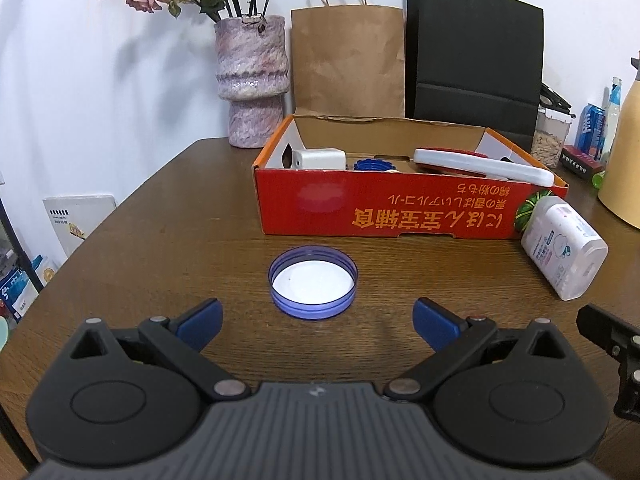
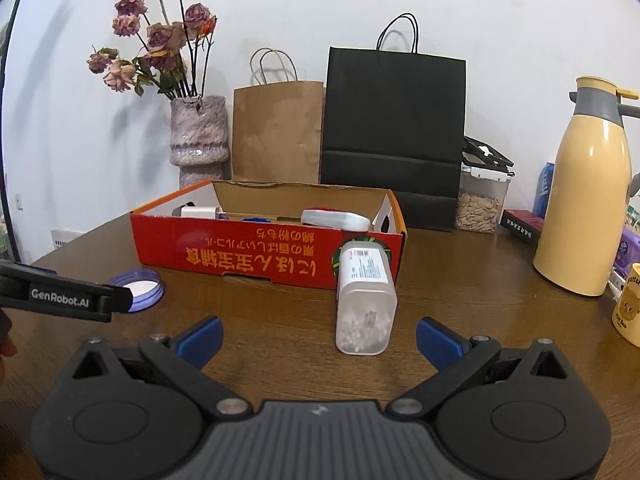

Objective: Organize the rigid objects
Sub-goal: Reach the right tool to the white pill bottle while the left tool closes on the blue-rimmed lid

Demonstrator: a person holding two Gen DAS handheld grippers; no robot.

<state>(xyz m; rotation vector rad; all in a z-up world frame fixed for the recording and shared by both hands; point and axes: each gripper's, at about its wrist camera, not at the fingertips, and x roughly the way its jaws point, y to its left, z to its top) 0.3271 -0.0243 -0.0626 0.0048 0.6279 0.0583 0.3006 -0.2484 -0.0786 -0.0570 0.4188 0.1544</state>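
Note:
A blue jar lid [image 1: 313, 282] lies upside down on the wooden table, just ahead of my left gripper [image 1: 316, 322], which is open and empty. Behind it stands a red cardboard box [image 1: 384, 212] holding a white adapter [image 1: 319, 159], a blue cap [image 1: 370, 165] and a long white case [image 1: 484, 168]. A white plastic container [image 2: 365, 297] lies on its side against the box's right corner, straight ahead of my right gripper [image 2: 319, 338], also open and empty. In the right wrist view the lid [image 2: 138, 285] sits at the left, partly behind the left gripper's finger [image 2: 68, 298].
A pink vase [image 1: 253, 80] with dried roses, a brown paper bag [image 1: 348, 60] and a black bag [image 1: 476, 52] stand behind the box. A yellow thermos [image 2: 586, 196], a seed jar [image 2: 482, 200] and a mug [image 2: 630, 304] crowd the right side.

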